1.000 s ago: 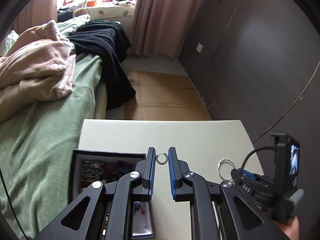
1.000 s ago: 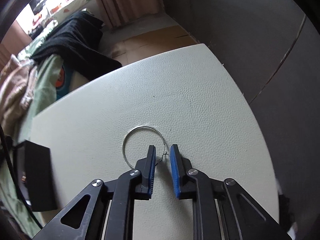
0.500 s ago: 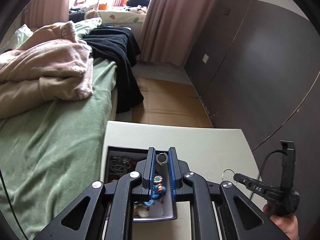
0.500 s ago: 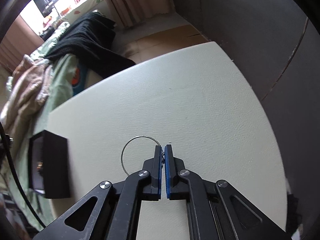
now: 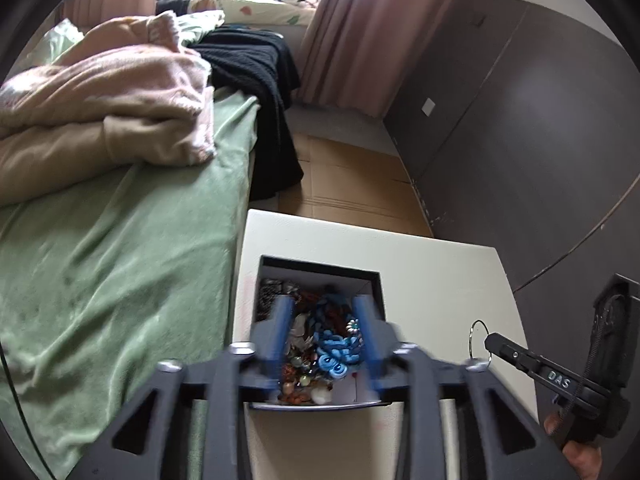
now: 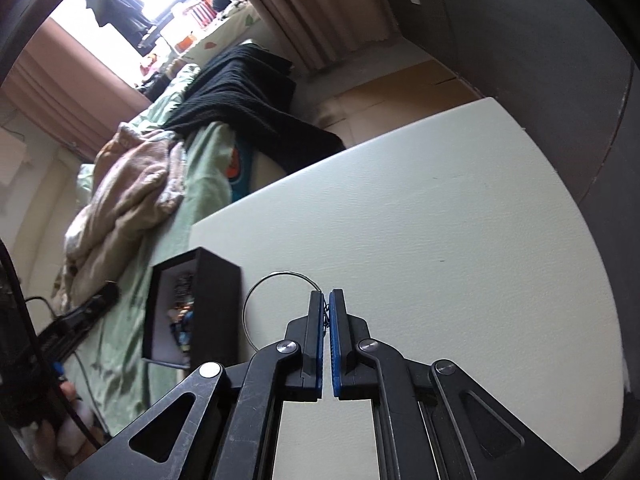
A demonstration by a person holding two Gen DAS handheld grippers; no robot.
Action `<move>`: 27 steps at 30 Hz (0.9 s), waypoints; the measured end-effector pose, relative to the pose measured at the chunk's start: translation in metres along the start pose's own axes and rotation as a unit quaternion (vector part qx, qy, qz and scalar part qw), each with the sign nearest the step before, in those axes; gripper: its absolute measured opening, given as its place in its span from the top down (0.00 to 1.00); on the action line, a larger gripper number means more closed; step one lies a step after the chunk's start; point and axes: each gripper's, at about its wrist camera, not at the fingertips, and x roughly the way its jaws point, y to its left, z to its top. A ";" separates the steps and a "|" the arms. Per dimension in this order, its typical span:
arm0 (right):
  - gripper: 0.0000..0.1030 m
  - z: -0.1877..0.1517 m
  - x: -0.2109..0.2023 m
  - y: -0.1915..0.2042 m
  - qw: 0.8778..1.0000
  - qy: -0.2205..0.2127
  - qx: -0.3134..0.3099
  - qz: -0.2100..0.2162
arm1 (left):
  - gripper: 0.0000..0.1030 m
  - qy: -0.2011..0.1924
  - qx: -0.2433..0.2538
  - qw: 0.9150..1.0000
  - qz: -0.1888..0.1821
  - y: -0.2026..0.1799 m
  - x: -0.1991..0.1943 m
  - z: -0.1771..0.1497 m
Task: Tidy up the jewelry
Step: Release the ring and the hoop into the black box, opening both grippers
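A black jewelry box point(image 5: 320, 273) with a white lining stands at the left edge of the pale table point(image 5: 440, 272), filled with beads and a blue piece point(image 5: 336, 344). My left gripper point(image 5: 323, 312) is open and blurred, right above the box, with nothing between its fingers. My right gripper point(image 6: 329, 300) is shut on a thin silver hoop earring point(image 6: 256, 292) and holds it above the table, to the right of the box point(image 6: 216, 304). The hoop also shows in the left wrist view point(image 5: 478, 330).
A bed with a green blanket point(image 5: 120, 260), a pink blanket point(image 5: 100, 92) and a black garment point(image 5: 260, 80) lies left of the table. A dark wall point(image 5: 520, 140) stands on the right. The other hand's gripper and cable point(image 6: 48, 340) show at the left.
My left gripper has opened over the box and the small ring it held is gone from its fingers. My right gripper shut on the hoop earring and lifted it off the table.
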 end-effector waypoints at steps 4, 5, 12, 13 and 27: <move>0.96 -0.004 -0.004 0.019 0.999 -0.008 -0.010 0.036 | 0.50 -0.013 -0.018 1.000 -0.002 0.011 -0.012 -0.001; 0.96 -0.005 -0.005 0.024 0.999 -0.011 -0.013 0.043 | 0.50 -0.014 -0.020 1.000 -0.003 0.013 -0.014 -0.002; 0.96 -0.013 -0.004 0.056 0.996 -0.020 -0.033 0.080 | 0.50 -0.014 -0.027 1.000 0.002 0.021 -0.019 -0.002; 0.96 -0.014 -0.002 0.061 0.996 -0.020 -0.035 0.086 | 0.50 -0.016 -0.027 0.999 0.001 0.022 -0.020 -0.002; 0.90 -0.024 0.033 0.104 0.993 0.000 -0.062 0.097 | 0.50 -0.020 -0.047 0.999 0.000 0.033 -0.023 0.001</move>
